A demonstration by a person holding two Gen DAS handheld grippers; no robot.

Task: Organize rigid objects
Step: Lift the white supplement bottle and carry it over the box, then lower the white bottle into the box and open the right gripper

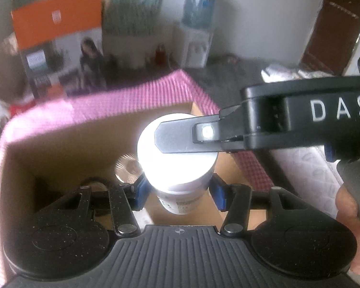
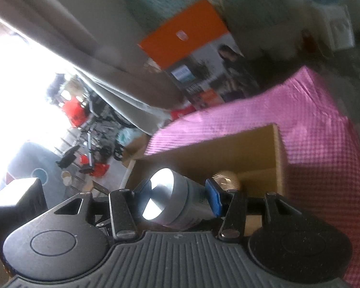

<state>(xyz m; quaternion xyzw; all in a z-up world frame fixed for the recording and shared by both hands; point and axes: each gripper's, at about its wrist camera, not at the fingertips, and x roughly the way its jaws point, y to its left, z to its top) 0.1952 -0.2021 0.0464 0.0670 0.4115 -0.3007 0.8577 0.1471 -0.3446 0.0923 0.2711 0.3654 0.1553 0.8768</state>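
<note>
We pinch one white bottle [image 1: 177, 160] with both left gripper [image 1: 177, 192] and right gripper [image 2: 177, 199] above the cardboard box [image 1: 60, 144], where a gold-capped item [image 1: 128, 168] already sits; lowering remains.

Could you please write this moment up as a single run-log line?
left gripper: shut on white bottle | right gripper: shut on bottle too | over cardboard box | gold-lidded item inside

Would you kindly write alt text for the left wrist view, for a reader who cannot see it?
The left claw grips a white bottle above an open cardboard box, while the right claw clamps the bottle's cap from the right. The box sits on a pink checked cloth.
</note>
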